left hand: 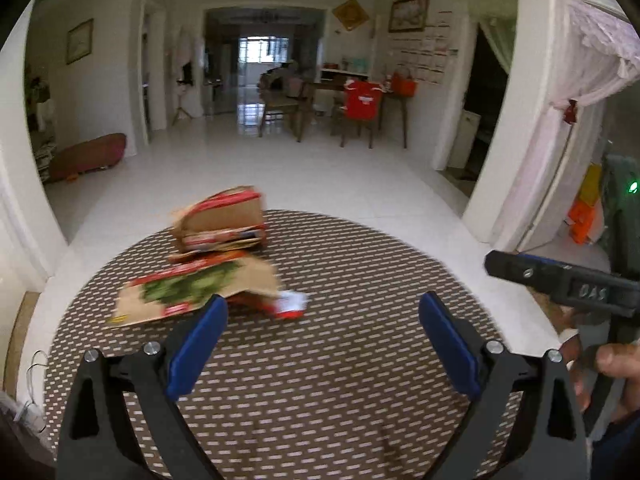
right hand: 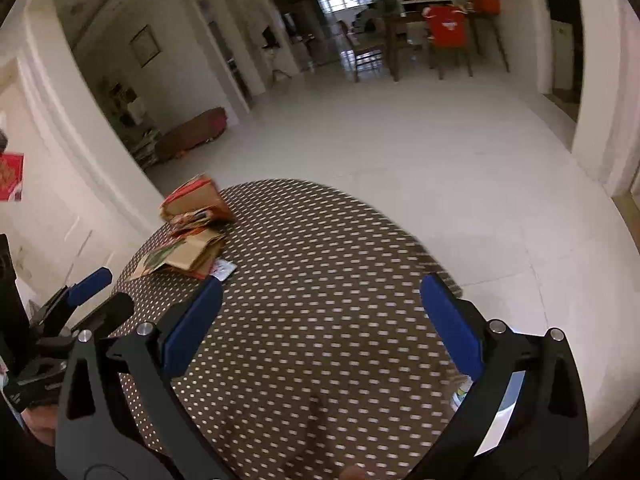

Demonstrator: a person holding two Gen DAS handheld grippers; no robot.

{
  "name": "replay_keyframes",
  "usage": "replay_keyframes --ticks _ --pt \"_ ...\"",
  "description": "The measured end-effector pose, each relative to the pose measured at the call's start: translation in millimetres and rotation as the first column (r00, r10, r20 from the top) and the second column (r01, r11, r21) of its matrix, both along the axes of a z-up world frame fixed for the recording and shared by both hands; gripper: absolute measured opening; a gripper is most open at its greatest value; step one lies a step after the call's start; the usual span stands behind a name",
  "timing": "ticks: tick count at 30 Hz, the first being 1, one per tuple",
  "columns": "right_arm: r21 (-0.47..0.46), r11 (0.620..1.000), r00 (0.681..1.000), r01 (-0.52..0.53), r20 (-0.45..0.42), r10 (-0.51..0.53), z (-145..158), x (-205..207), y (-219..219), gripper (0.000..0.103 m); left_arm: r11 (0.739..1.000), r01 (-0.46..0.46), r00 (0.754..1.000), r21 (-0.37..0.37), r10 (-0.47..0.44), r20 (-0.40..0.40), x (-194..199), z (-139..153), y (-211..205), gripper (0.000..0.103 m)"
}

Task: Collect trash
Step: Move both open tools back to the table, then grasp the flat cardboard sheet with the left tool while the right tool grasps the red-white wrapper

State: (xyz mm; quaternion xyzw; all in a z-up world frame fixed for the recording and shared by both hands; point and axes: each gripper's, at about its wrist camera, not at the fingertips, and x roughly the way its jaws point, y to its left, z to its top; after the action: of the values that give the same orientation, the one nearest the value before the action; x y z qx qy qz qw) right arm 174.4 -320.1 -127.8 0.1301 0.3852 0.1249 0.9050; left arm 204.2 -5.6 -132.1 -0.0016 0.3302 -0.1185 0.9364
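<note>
Two pieces of torn cardboard packaging lie on the round worktop [left hand: 360, 360], at its far left part. The farther one, a folded cardboard box [left hand: 222, 222] with red printing, stands half open near the far edge. The nearer one, a flat cardboard sheet [left hand: 192, 292] with a green and red picture, lies just in front of it, and the two seem to touch. A small red and white wrapper [left hand: 290, 304] lies at the right corner of the flat sheet, partly under it. The worktop has a brown cover with rows of small white dashes.

The left tongs [left hand: 322, 314] hover above the worktop just before the flat sheet; their blue pads are wide apart and hold nothing. The right tongs [right hand: 320, 296] hover over the bare middle of the worktop, to the right of the trash, also wide apart and empty. A hand [left hand: 612, 364] holds the right tool. Behind the worktop is a white tiled floor [left hand: 320, 176].
</note>
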Motion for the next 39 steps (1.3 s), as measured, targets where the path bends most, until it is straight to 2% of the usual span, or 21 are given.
replay_keyframes --ticks 3,8,12,14,16,19,20,21,22,23,26,31,34,36,37,38,39 --pt "-0.012 0.999 0.999 -0.043 -0.011 0.043 -3.4 7.3 25.2 0.097 0.999 -0.026 1.0 0.04 0.026 0.009 0.6 -11.6 25.5 0.094" --pt "-0.026 0.995 0.995 -0.092 -0.034 0.091 -15.6 16.6 59.1 0.097 0.987 -0.054 0.998 0.151 0.055 -0.005 11.2 -34.5 64.0 0.094" --pt "-0.049 0.992 0.992 -0.116 -0.057 0.113 -27.7 27.5 80.6 0.097 0.968 -0.023 1.0 0.249 0.023 0.004 24.7 -46.5 75.2 0.094" --pt "-0.058 0.99 0.99 -0.127 -0.069 0.123 -33.0 32.9 88.7 0.097 0.947 0.008 1.0 0.32 -0.011 0.008 34.1 -54.3 74.5 0.094" --pt "-0.082 0.987 0.988 -0.141 -0.079 0.134 -38.0 38.4 97.2 0.097 0.909 0.065 0.997 0.411 -0.072 0.002 45.4 -66.5 68.1 0.094" --pt "-0.114 0.98 0.983 -0.164 -0.097 0.153 -47.1 47.1 109.7 0.097 0.861 0.129 0.991 0.493 -0.135 -0.024 59.0 -82.3 59.1 0.094" --pt "-0.125 0.977 0.982 -0.172 -0.104 0.16 -50.6 50.2 113.6 0.097 0.853 0.155 0.987 0.498 -0.153 -0.045 65.6 -87.2 58.6 0.091" --pt "-0.133 0.975 0.98 -0.18 -0.11 0.166 -53.2 52.9 116.8 0.097 0.861 0.171 0.985 0.48 -0.161 -0.063 71.7 -89.3 60.5 0.08" --pt "-0.136 0.973 0.978 -0.188 -0.114 0.173 -55.5 54.7 118.6 0.097 0.874 0.185 0.983 0.45 -0.162 -0.09 77.6 -90.7 64.1 0.051" --pt "-0.14 0.969 0.975 -0.203 -0.119 0.187 -58.3 57.8 122.7 0.097 0.889 0.191 0.981 0.415 -0.158 -0.115 82.3 -89.7 69.3 0.049" --pt "-0.165 0.952 0.963 -0.258 -0.127 0.239 -65.0 66.5 138.5 0.097 0.923 0.172 0.984 0.343 -0.148 -0.095 79.4 -73.3 83.1 0.027" --pt "-0.238 0.893 0.923 -0.382 -0.139 0.358 -85.7 82.9 180.5 0.097 0.954 0.116 0.991 0.277 -0.093 -0.094 70.1 -57.3 102.8 0.022" --pt "-0.238 0.869 0.901 -0.434 -0.11 0.419 -89.2 87.3 201.6 0.095 0.965 0.074 0.993 0.251 -0.049 -0.105 61.3 -53.0 114.2 0.021" --pt "-0.258 0.849 0.887 -0.461 -0.091 0.453 -90.6 87.2 214.3 0.079 0.973 0.038 0.994 0.228 -0.013 -0.109 60.9 -49.0 116.9 0.02" --pt "-0.276 0.839 0.882 -0.469 -0.093 0.463 -93.2 87.8 220.4 0.063 0.975 0.022 0.994 0.222 0.002 -0.109 57.5 -45.6 117.9 0.019" --pt "-0.316 0.834 0.888 -0.453 -0.073 0.454 -94.5 87.7 225.1 0.042 0.978 -0.006 0.994 0.209 0.029 -0.106 53.7 -41.9 122.4 0.018" --pt "-0.319 0.836 0.89 -0.446 -0.063 0.451 -94.8 87.8 225.6 0.031 0.98 -0.023 0.994 0.199 0.045 -0.104 54.6 -39.4 123.9 0.018"
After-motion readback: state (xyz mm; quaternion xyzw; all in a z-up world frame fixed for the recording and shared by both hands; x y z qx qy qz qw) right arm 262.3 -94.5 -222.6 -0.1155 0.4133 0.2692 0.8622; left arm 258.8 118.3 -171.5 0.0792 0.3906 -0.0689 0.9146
